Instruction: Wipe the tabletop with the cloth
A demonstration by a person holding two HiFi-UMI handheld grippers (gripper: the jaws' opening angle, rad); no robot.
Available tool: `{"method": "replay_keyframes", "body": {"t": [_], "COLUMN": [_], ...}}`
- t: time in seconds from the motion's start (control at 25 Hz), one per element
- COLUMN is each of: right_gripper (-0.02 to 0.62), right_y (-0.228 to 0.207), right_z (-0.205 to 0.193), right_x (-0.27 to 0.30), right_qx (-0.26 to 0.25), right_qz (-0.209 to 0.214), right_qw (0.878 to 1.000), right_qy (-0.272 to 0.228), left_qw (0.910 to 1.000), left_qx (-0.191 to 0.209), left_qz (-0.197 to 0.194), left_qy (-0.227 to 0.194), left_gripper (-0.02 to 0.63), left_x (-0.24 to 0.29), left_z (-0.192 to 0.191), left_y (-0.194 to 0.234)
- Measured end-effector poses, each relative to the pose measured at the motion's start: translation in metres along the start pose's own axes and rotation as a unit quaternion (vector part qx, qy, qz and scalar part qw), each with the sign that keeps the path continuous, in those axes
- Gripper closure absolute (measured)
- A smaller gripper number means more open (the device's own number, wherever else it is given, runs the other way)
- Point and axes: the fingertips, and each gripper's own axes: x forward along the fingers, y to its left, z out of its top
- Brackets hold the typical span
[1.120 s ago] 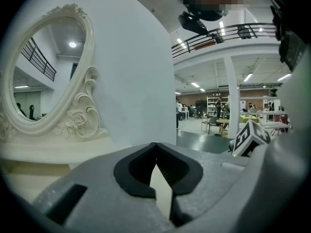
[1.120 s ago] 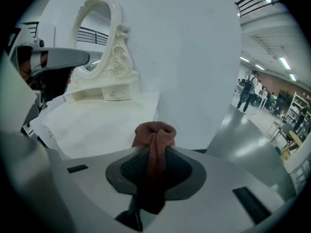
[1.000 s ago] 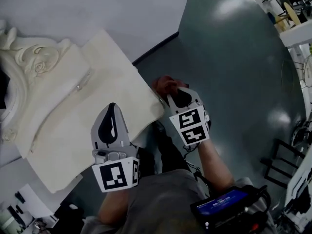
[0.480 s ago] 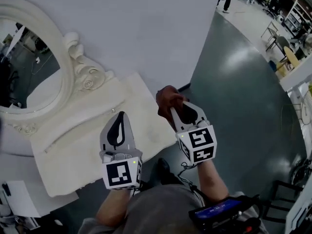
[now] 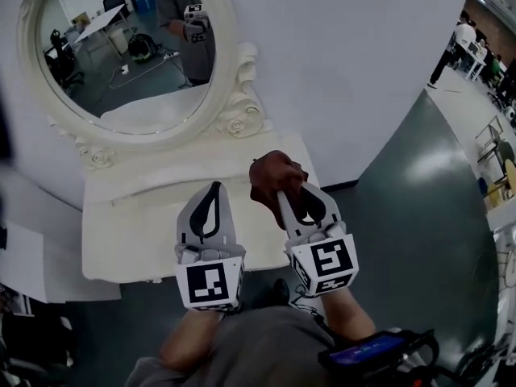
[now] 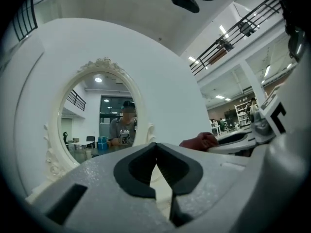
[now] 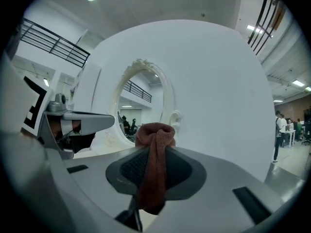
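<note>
A white dressing tabletop (image 5: 137, 232) stands against the wall under an oval mirror (image 5: 121, 47). My right gripper (image 5: 285, 193) is shut on a bunched red-brown cloth (image 5: 274, 174), which hangs above the table's right front corner. In the right gripper view the cloth (image 7: 154, 147) is folded over the jaws' tips and trails down between them. My left gripper (image 5: 214, 187) is held level beside it over the table's front edge, its tips (image 6: 156, 144) together with nothing between them. Both point toward the mirror (image 6: 104, 125).
The ornate white mirror frame (image 5: 238, 95) and a white wall rise behind the table. Dark green floor (image 5: 435, 216) spreads to the right. White sheets (image 5: 24, 256) lie left of the table. A device with a blue screen (image 5: 371, 349) sits at the person's waist.
Both grippers have risen and come forward over the table's front. The head view has tilted up, so the mirror is now in full view. The cloth stays in the right gripper.
</note>
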Motion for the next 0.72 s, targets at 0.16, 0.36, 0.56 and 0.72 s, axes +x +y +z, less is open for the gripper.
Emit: {"method": "replay_keyframes", "body": {"t": [0.16,0.36,0.56,0.72], "right_gripper": [0.515,0.515,0.515,0.517], "right_y": [0.051,0.080,0.087,0.091], "right_z": [-0.006,-0.009,-0.008,-0.006], "right_x": [0.023,0.029,0.027,0.027], "right_qx": [-0.005,-0.006,-0.006,-0.020], "right_qz": [0.033,0.068,0.074,0.074], "right_qw": [0.999,0.998,0.997,0.997], "right_qy": [-0.008,-0.007,-0.010,-0.013], "left_qw": [0.9995,0.9983,0.9976,0.9973], "left_qx": [0.002,0.003,0.006,0.005], "left_qz": [0.028,0.057,0.068,0.072], "left_qy": [0.010,0.013,0.012,0.014], "left_gripper": [0.592,0.592,0.592,0.592], "left_x": [-0.022,-0.045,-0.056,-0.060], "left_z": [-0.017,-0.021,-0.017,-0.017], "left_y": [0.036,0.055,0.060,0.063]}}
